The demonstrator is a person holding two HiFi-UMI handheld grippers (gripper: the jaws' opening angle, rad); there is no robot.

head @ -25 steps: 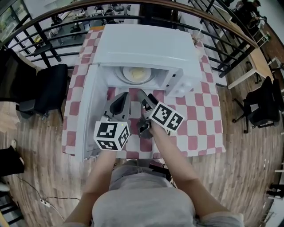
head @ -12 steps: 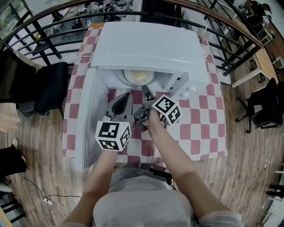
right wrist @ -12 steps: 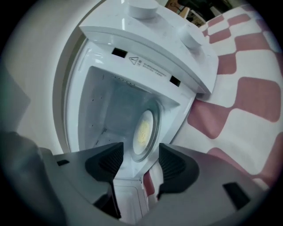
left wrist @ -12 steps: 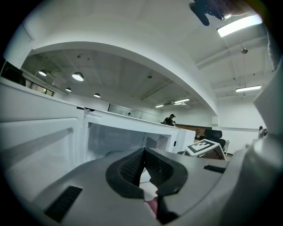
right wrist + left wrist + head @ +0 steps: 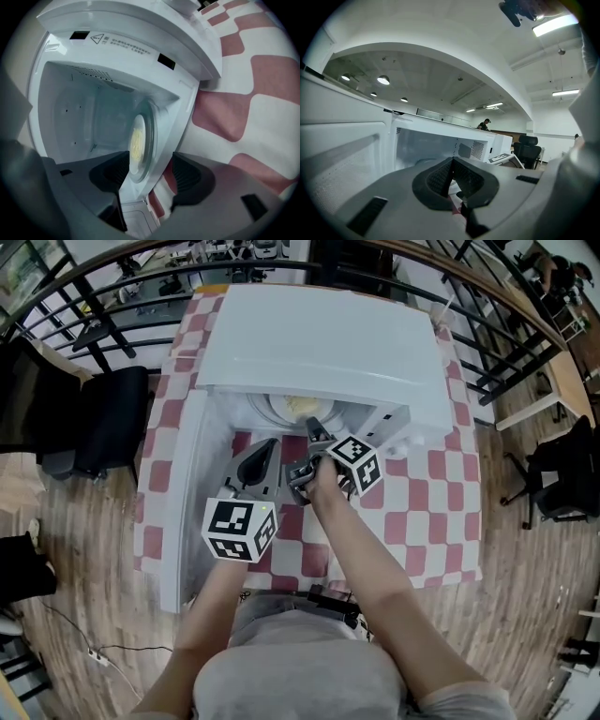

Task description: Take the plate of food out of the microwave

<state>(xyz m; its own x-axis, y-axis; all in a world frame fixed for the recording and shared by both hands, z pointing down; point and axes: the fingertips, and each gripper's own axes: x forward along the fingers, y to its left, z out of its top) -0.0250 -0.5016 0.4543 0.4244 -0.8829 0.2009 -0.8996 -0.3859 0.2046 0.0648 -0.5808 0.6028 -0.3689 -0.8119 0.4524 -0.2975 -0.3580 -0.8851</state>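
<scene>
The right tongs [image 5: 145,172], wide apart and just closing slightly, frame the rim of the plate of food [image 5: 298,407] without gripping it. The left tongs [image 5: 452,162], pressed together and empty, sit at their 9 o'clock. The plate lies at 12 o'clock inside the open microwave [image 5: 309,334] on the checked surface [image 5: 427,498].

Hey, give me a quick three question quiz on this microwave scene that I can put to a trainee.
1. True or false: the microwave door is closed.
2. Fill in: the plate of food sits ____ the microwave.
3. The right gripper's jaws are: A shut on the plate of food; B apart, gripping nothing; C shut on the door.
Key: 1 false; 2 inside; 3 B.
</scene>
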